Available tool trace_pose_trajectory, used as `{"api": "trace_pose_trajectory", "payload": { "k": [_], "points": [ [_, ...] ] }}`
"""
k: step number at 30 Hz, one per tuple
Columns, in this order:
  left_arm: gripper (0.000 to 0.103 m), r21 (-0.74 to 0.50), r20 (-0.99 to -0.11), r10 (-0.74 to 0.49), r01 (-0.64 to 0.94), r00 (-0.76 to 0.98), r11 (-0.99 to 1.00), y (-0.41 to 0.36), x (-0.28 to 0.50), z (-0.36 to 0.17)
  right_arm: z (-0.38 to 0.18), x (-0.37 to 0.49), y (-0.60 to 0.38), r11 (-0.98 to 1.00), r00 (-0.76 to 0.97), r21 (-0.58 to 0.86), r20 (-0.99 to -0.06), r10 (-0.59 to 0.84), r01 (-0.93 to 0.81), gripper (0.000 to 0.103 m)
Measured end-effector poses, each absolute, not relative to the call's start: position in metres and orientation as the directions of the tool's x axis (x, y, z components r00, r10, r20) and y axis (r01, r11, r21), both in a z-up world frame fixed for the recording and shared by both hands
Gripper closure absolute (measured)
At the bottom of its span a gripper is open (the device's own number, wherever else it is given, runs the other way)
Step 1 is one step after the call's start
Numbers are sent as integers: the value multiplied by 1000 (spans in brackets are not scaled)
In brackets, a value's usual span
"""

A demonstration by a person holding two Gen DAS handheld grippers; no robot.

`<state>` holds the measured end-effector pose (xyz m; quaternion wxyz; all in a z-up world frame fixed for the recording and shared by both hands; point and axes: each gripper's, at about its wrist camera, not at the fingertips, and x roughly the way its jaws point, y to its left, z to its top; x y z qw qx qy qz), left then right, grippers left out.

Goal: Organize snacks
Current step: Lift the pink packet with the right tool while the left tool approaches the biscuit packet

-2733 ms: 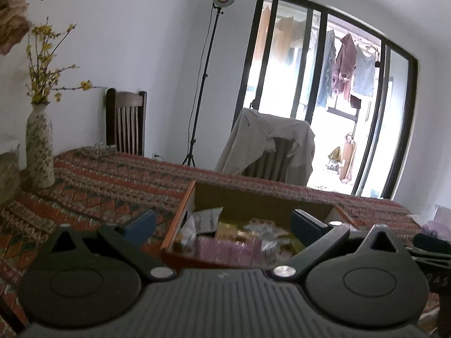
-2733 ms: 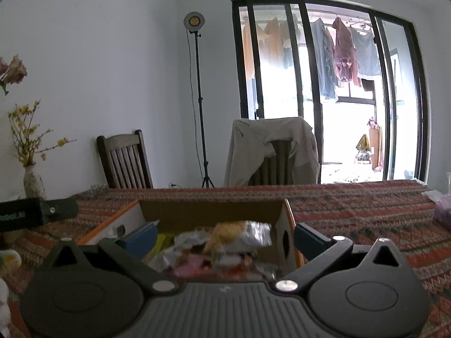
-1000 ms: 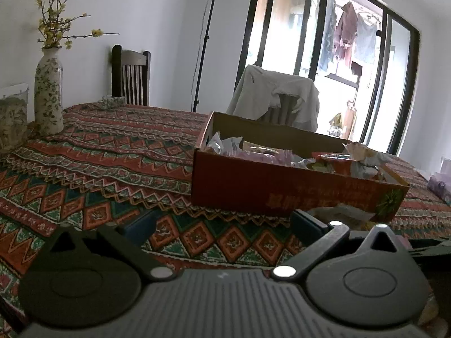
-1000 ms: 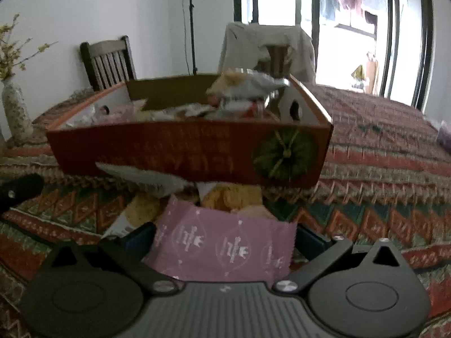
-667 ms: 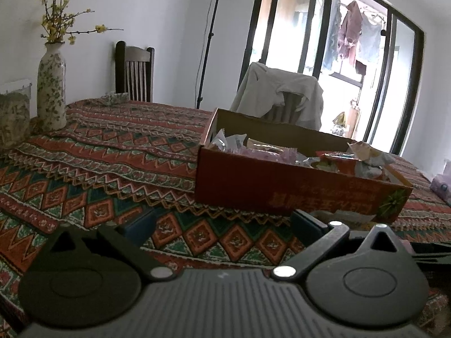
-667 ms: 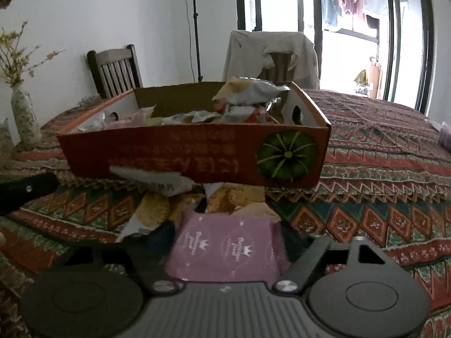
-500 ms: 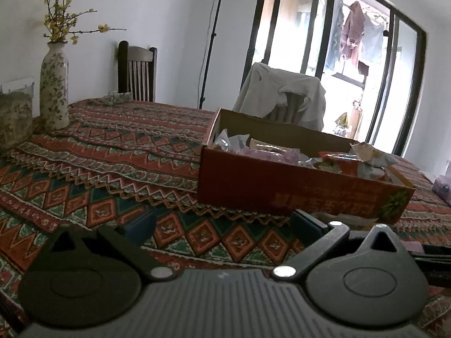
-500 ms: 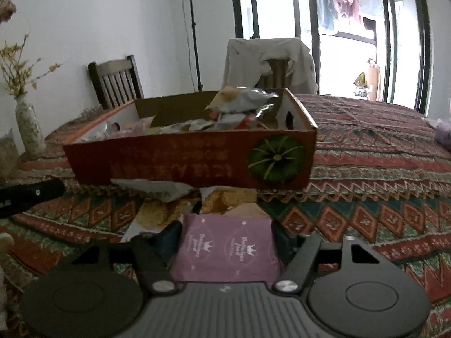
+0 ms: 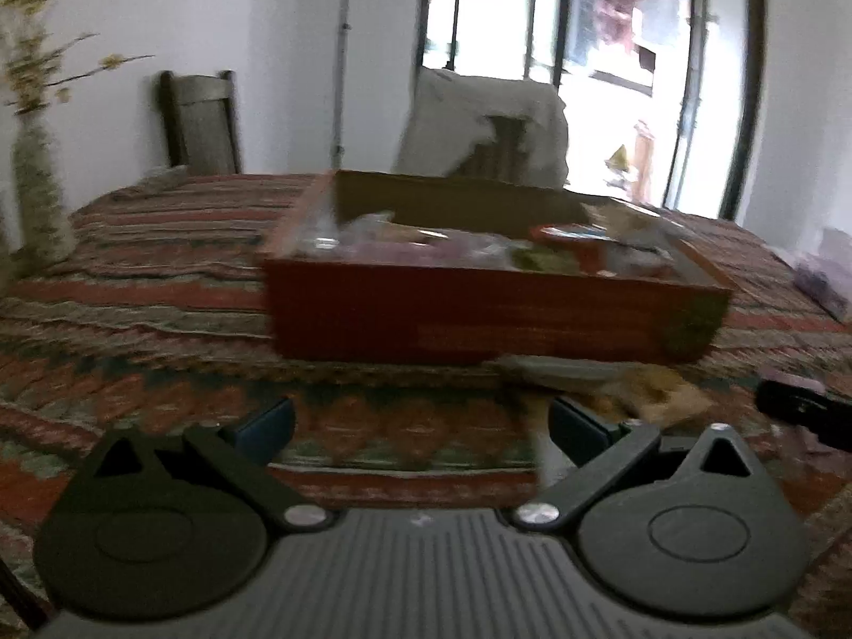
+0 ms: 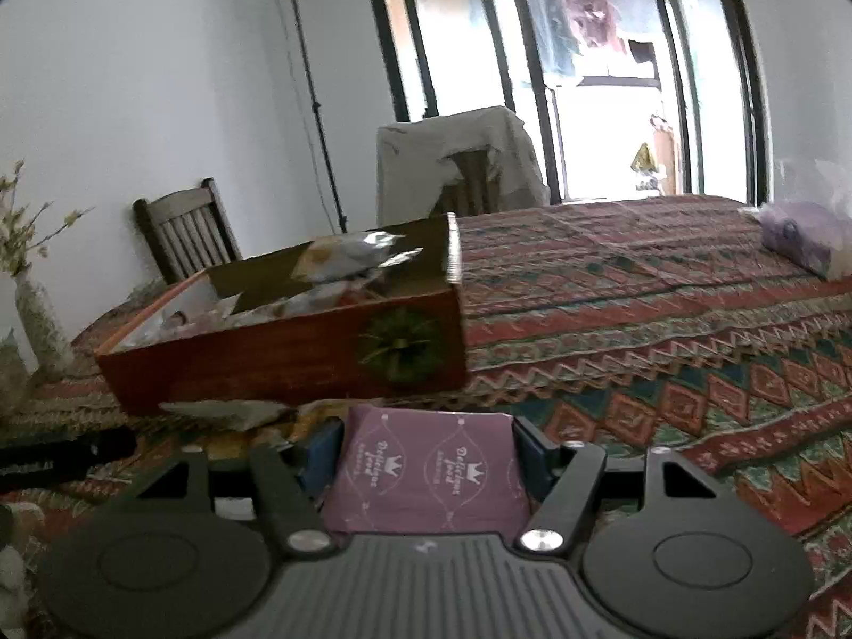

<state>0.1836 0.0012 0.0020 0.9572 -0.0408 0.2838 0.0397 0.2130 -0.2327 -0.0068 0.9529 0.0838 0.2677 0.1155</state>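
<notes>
White walls and tall dark-framed glass doors (image 10: 559, 80) close off the room behind a long table under a red, green and ochre patterned cloth (image 10: 665, 330); two chairs stand at its far edge, a bare wooden one (image 10: 183, 231) and one draped in a pale garment (image 10: 458, 160); a thin lamp stand (image 10: 314, 96) rises between them; a tall patterned vase (image 9: 37, 202) with yellow sprigs sits at the table's left end. On the cloth rests an open red cardboard box (image 10: 287, 357), heaped with crinkled snack wrappers (image 10: 351, 255); a few loose packets (image 9: 601, 378) lie on the cloth just in front of its near wall; a lilac bundle (image 10: 799, 237) sits well apart at the far right. The right gripper (image 10: 428, 458) has its pads pressed against both sides of a purple snack packet (image 10: 426, 474), holding it in front of the box, near its right corner; the left gripper (image 9: 420, 423) stands wide apart with only cloth between its fingers; that view is blurred.
</notes>
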Motion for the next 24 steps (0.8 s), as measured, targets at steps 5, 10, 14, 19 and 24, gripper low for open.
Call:
{"api": "trace_pose_trajectory", "payload": {
  "k": [5,10,14,19,24],
  "points": [
    [0,-36,-575,14,-42,818,998,-32,198,1,-12,217,-250,956,834,245,-485,263,-159,36],
    [0,13,-598,23,-19,801,1000,-54,213,-4,-16,222,-261,948,837,274,-470,279,-162,36],
    [0,16,-636,45,-45,771,999,-61,227,-12,-20,226,-266,931,821,316,-473,319,-180,36],
    [0,12,-663,58,-67,747,998,-64,236,-17,-24,230,-268,916,798,355,-491,351,-185,36],
    [0,13,-667,53,-59,743,998,-66,239,-19,-27,230,-269,907,791,374,-488,370,-194,36]
  ]
}}
